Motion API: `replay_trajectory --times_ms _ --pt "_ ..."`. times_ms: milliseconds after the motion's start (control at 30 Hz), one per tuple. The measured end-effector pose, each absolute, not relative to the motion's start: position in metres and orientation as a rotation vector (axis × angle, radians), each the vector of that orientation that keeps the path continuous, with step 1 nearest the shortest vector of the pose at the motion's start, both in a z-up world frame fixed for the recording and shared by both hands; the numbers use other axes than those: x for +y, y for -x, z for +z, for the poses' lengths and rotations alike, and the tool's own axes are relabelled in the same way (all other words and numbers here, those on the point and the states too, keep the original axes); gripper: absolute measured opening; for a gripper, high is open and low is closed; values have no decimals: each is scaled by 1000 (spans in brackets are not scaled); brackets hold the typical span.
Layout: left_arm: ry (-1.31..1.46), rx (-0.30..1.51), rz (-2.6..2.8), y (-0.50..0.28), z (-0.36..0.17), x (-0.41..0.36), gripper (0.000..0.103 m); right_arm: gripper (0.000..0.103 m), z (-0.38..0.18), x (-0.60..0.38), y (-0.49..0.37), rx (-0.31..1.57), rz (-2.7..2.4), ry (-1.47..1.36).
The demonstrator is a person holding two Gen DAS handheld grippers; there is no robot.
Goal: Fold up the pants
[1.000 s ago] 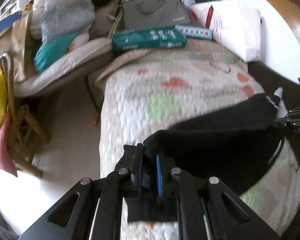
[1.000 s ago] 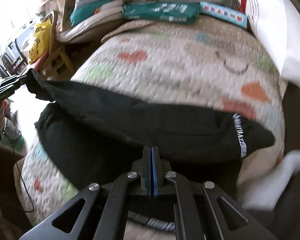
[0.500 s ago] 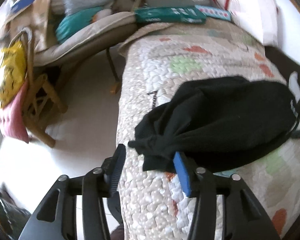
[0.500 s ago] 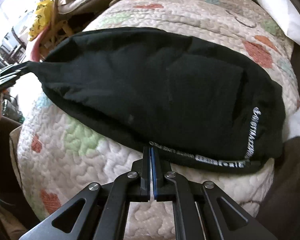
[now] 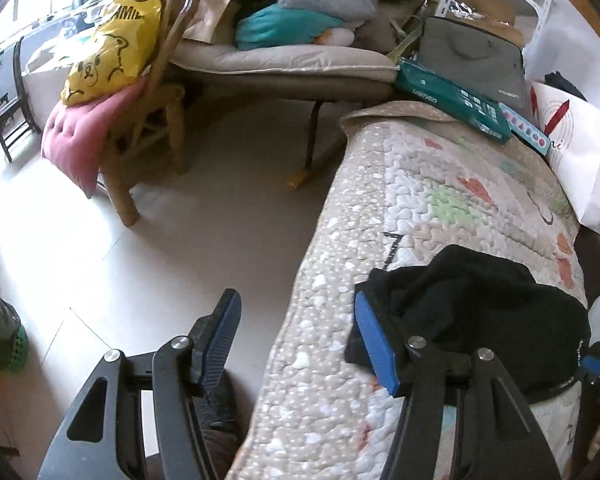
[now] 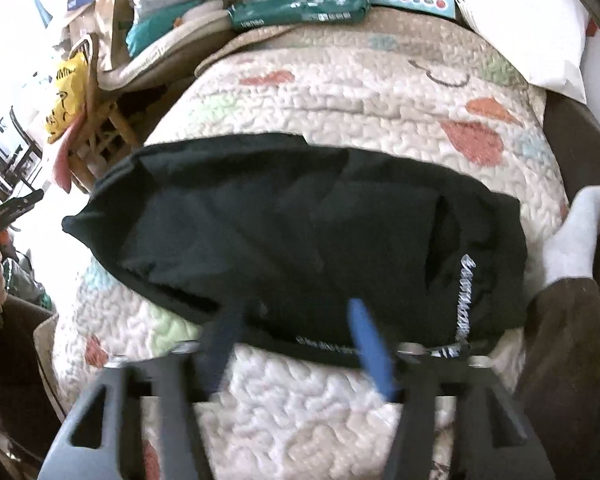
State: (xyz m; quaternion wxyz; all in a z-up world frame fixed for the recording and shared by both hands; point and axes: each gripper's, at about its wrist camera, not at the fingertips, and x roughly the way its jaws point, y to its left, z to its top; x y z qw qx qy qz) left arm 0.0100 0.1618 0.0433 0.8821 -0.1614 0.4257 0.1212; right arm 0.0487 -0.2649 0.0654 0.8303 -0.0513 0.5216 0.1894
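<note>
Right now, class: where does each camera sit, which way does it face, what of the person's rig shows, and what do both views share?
Left wrist: on the left gripper, facing along the bed's edge toward a chair; its open jaws show.
Right wrist: on the right gripper, facing across the quilt; its open jaws show, blurred.
Shared: black pants, quilt, green pack.

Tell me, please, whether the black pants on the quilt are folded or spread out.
Folded: the black pants lie doubled into a compact bundle on the quilt, with waistband lettering along two edges.
</note>
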Motion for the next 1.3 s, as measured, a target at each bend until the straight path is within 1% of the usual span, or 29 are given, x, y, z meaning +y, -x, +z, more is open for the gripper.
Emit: replay_trajectory --times_ms 133,233,333,367,400,433,467,500,533,600,700,833,933,967,1033,1100,1233,1267,1300 --pt "334 930 170 -35 34 121 59 68 59 -251 -59 1088 360 111" --pt "306 966 137 -48 22 92 59 65 43 -244 -73 1110 332 82" --pt "206 1037 148 -55 -1 71 59 64 17 -249 -78 1195 264 82" --pt "184 1069 157 -55 -12 70 59 66 12 -255 -76 1210 262 54" --pt "172 1097 162 -54 -20 72 63 68 10 -266 -74 1223 259 -5" --pt "172 1133 172 -52 -32 76 74 68 9 -273 -72 1235 244 -34" --pt "218 1123 172 -49 -35 85 77 68 7 -283 -71 1255 204 -47" --pt "288 1129 184 -46 -36 97 84 68 3 -291 -67 1266 169 -34" --pt "379 1148 193 -44 -38 111 85 68 3 -294 -64 1258 174 -22" --pt "554 1142 186 -37 -41 134 85 68 4 -295 -60 1252 165 49" --pt "686 1089 231 -24 -41 152 85 69 15 -282 -57 1226 104 180" --pt "737 1014 267 -14 -28 162 84 69 51 -245 -63 1109 238 230" --pt "716 959 258 -12 -16 162 84 69 67 -216 -97 1070 315 201" --pt "707 955 254 -15 -13 161 84 66 69 -211 -110 1068 327 179" --pt "696 955 230 -18 -10 156 84 60 63 -199 -147 1080 343 117" --pt "697 965 210 -21 -11 151 84 60 50 -192 -180 1111 353 69" --pt "726 978 207 -26 -13 153 84 59 20 -179 -223 1155 325 121" --pt "741 978 208 -26 -13 155 84 38 14 -177 -225 1178 337 122" --pt "748 977 209 -26 -13 156 84 21 7 -173 -227 1214 371 122"
